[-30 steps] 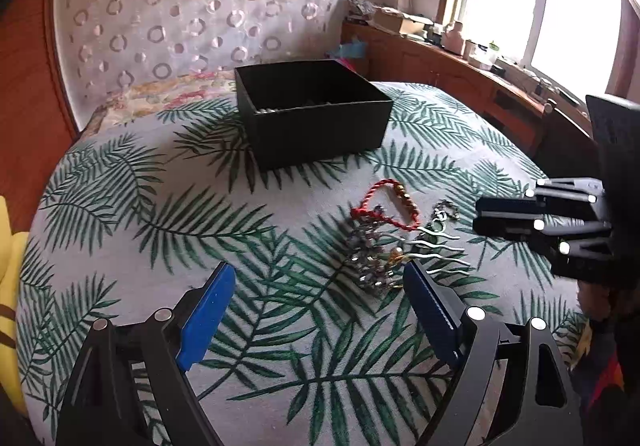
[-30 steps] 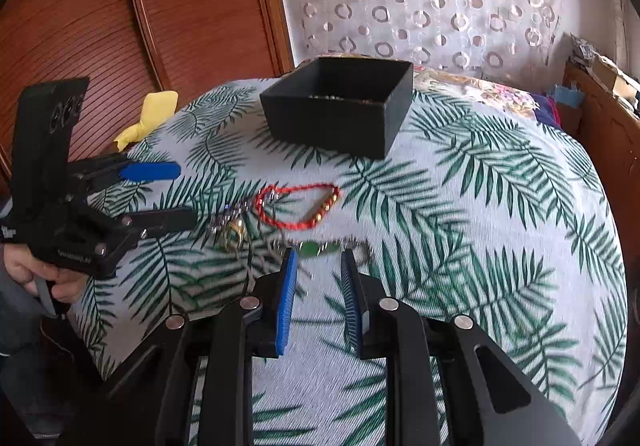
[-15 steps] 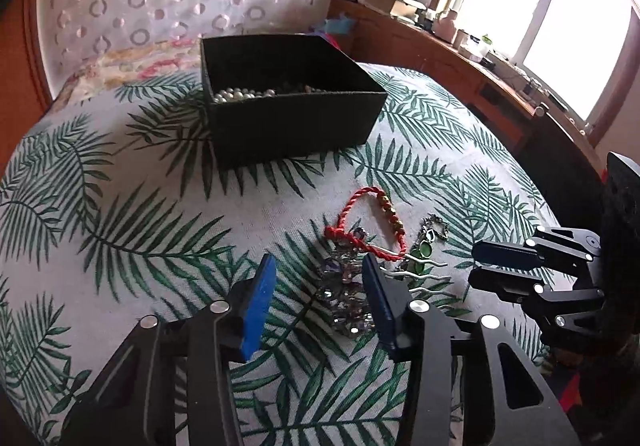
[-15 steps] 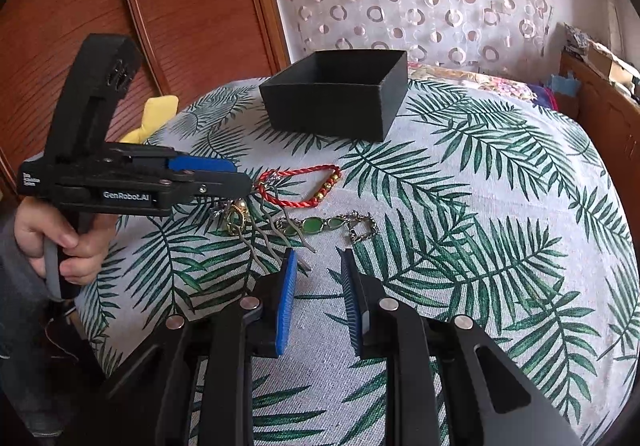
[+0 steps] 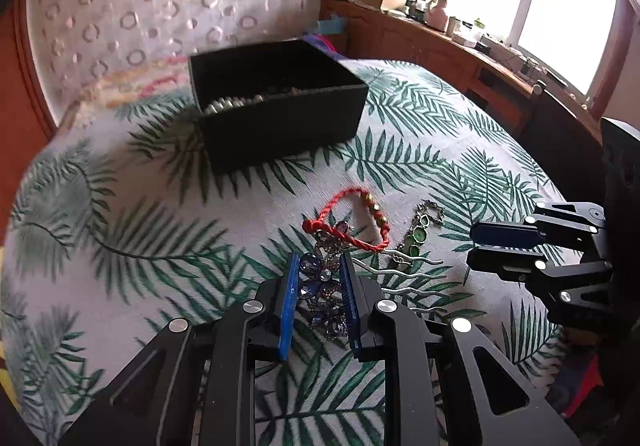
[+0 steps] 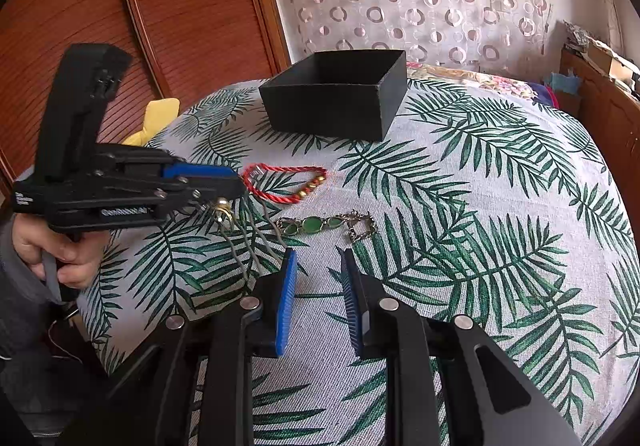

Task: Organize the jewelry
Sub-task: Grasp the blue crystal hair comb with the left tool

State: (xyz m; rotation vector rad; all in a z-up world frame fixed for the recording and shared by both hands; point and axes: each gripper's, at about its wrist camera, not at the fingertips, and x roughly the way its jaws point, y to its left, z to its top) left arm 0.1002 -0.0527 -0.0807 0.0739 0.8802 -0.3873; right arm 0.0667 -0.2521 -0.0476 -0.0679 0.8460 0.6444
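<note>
My left gripper (image 5: 320, 266) is shut on a purple-blue jewelled hair comb (image 5: 322, 294), whose silver wavy prongs (image 5: 404, 278) lie on the cloth to the right. The red cord bracelet (image 5: 352, 222) with gold beads and the green-stone chain bracelet (image 5: 418, 236) lie just beyond. The black box (image 5: 280, 114) stands farther back with pearls inside. In the right wrist view the left gripper (image 6: 236, 186) sits over the comb, left of the red bracelet (image 6: 288, 182) and green bracelet (image 6: 320, 224). My right gripper (image 6: 318, 258) is slightly open and empty, near the green bracelet.
The round table (image 6: 500, 206) has a palm-leaf cloth. A yellow cloth (image 6: 154, 118) lies at its far left edge. A wooden sideboard (image 5: 440, 42) with clutter stands under the window. A wooden panel (image 6: 160, 6) stands behind the table.
My left gripper moved forward and down and closed from wide open onto the jewelled comb. My right gripper drew back a little and kept its narrow gap.
</note>
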